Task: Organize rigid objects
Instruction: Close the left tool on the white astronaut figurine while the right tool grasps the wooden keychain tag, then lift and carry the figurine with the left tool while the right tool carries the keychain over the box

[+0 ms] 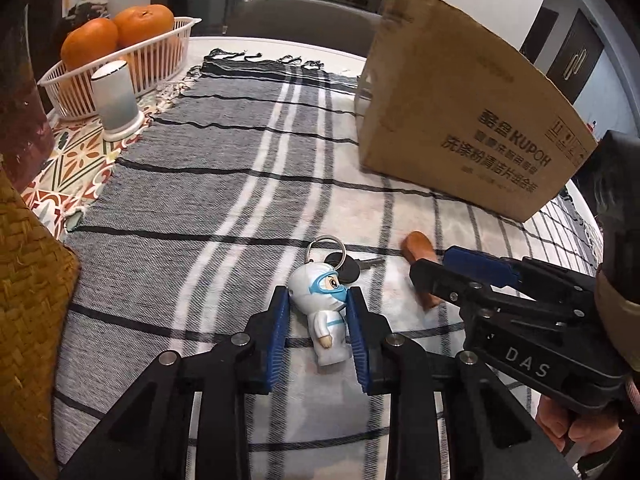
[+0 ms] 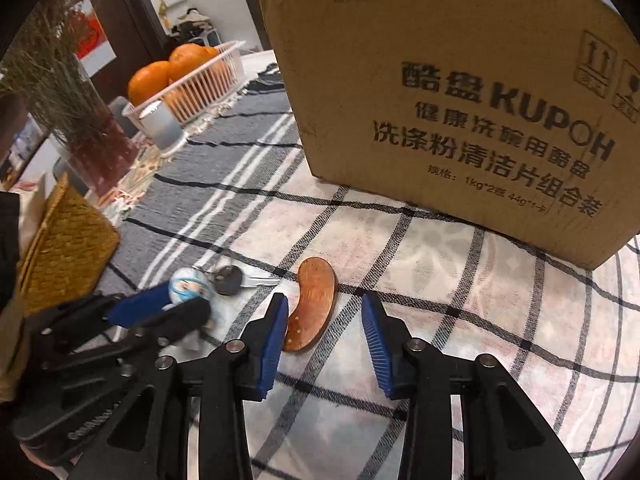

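You are working in a home dining area: a table is wearing a checked cloth (image 1: 224, 184), a white basket (image 1: 120, 68) at upper left is holding oranges (image 1: 90, 42), and a grey chair (image 1: 304, 16) is standing behind.

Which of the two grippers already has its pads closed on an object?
The left gripper: its pads clamp the white figurine keychain. The right gripper stands open, the brown wooden piece unclamped by one finger.
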`<state>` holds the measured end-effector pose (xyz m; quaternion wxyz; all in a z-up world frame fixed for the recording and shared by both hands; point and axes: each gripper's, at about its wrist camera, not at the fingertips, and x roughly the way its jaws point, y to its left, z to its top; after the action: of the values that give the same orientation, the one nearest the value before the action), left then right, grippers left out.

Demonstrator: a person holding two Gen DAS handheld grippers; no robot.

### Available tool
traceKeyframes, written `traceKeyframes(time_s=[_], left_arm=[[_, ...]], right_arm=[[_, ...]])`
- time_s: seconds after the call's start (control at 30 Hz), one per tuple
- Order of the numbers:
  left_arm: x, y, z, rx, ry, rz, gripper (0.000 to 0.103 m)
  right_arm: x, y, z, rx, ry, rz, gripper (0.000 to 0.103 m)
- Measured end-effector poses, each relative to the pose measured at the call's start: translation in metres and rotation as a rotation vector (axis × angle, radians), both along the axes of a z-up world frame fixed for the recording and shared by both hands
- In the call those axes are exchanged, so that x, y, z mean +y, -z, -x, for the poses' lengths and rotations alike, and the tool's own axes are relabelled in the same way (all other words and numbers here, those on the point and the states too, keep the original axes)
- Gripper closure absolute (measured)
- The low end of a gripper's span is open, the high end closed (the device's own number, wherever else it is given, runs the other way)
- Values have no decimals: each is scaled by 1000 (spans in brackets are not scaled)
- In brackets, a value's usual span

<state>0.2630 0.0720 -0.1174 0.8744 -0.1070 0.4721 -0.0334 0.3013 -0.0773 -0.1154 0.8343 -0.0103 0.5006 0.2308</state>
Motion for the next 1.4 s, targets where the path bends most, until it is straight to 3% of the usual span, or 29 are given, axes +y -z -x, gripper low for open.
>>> traceKeyframes(time_s=[0.43,0.77,1.4], left_arm=[[10,1,-5,-12,10,-5,74],[-2,-25,5,-98,33,-38,74],[-37,-88,28,-225,105,-48,74]], right_arm=[[23,1,-2,-75,-6,94,79],[7,-15,18,-106,39,59,79],[-42,-82,49,-223,169,-39,79]])
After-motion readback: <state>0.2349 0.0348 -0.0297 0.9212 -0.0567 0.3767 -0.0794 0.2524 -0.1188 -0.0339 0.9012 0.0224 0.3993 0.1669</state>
